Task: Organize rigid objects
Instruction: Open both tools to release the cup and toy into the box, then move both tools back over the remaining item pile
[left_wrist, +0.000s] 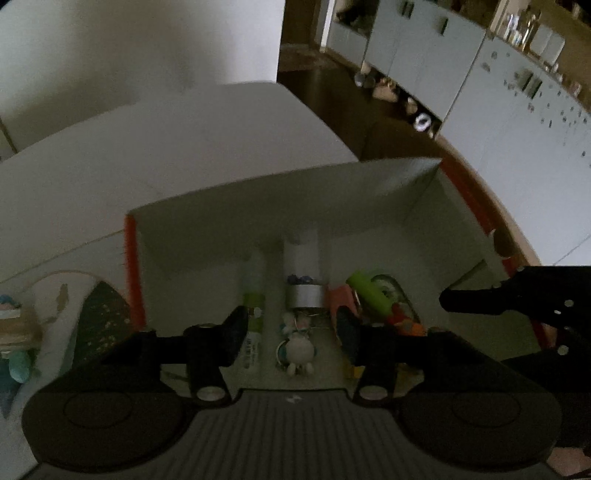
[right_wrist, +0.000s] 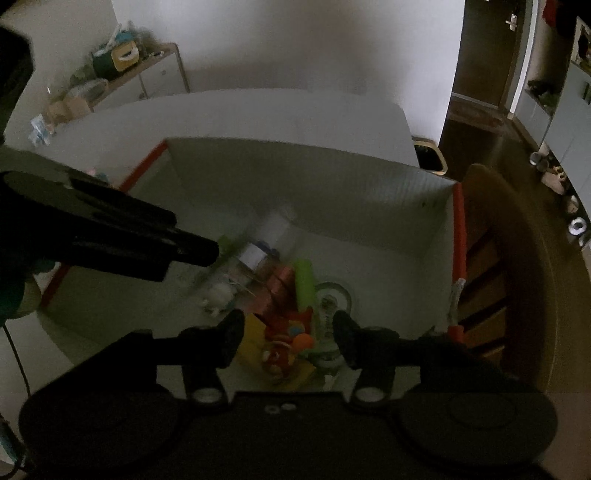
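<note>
At the far left of the left wrist view, we see a few things still outside the box on the white table (left_wrist: 55, 192): a dark speckled item on a pale plate (left_wrist: 105, 314) and some small pastel things at the edge, too blurred for us to name. We judge these are what remains to be put away, though we cannot be sure they belong to the task.

Moving right, the white box with red edges (left_wrist: 130, 273) already holds most of the items. Along its floor lie a green-and-white tube (left_wrist: 254, 314), a small white bunny figure (left_wrist: 298, 349), a white bottle with a silver cap (left_wrist: 303, 280), a lime-green cylinder (left_wrist: 369, 293) and a red-and-orange toy (right_wrist: 286, 332) on something yellow. So we judge the sorting well advanced.

Our left gripper (left_wrist: 293, 334) hangs over the box, tilted steeply down, fingers parted with nothing between them; the bunny lies below the gap, untouched. Our right gripper (right_wrist: 288, 336) points down beside it, over the red toy and a round clear lid (right_wrist: 334, 291), jaws likewise apart and empty. Both hands are inside the rim, close to each other.
</note>
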